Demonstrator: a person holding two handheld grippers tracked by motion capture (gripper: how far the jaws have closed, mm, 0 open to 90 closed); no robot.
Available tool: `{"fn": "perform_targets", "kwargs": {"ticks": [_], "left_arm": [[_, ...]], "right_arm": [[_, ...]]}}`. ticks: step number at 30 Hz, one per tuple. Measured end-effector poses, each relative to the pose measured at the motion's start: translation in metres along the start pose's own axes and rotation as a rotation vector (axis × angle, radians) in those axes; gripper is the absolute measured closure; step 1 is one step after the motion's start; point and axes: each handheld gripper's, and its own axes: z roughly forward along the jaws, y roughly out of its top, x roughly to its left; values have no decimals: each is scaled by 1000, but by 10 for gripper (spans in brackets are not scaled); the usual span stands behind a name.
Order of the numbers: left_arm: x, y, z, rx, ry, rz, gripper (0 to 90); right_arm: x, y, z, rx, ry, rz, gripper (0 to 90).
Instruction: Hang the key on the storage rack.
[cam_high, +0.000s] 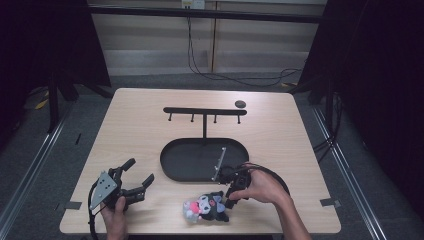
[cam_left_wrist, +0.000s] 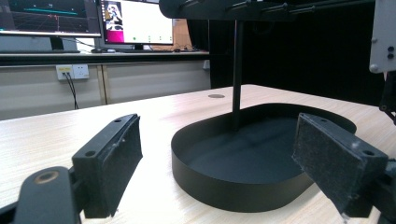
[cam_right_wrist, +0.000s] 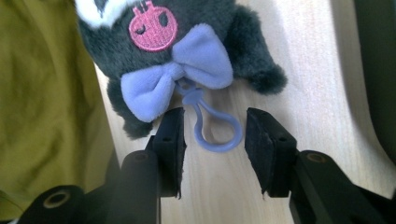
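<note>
Right hand-held gripper (cam_right_wrist: 212, 140) hovers with jaws parted around the plush toy's (cam_right_wrist: 187, 51) purple loop (cam_right_wrist: 219, 135), gripping nothing, while the left hand-held gripper (cam_left_wrist: 217, 163) gapes wide, empty, facing the black tray (cam_left_wrist: 224, 182).

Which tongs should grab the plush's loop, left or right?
Right. The right tongs are open astride the purple loop of the plush toy. The left tongs are open, facing the black tray.

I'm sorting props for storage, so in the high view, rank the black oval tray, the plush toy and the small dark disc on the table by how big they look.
1. Black oval tray, clearly largest.
2. Plush toy, though it lies nearer the camera, which flatters it.
3. Small dark disc, smallest, farthest away.
</note>
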Motion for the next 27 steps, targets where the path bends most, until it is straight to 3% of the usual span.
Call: {"fn": "perform_targets", "kwargs": {"ticks": [5,8,13,23,27], "left_arm": [[1,0,0,2,-11,10,153],[0,0,0,0,-6,-4,153],[0,0,0,0,-5,-5,153],[0,0,0,-2,-5,-4,153],[0,0,0,-1,-6,-5,153]], "right_arm": [[1,7,6,28,-9,-37,619],[1,10,9,61,4,-39,646],[2,13,15,60,34,-48,692],[8,14,19,81,25,-29,851],[11,16,20,91,11,-27,857]]}}
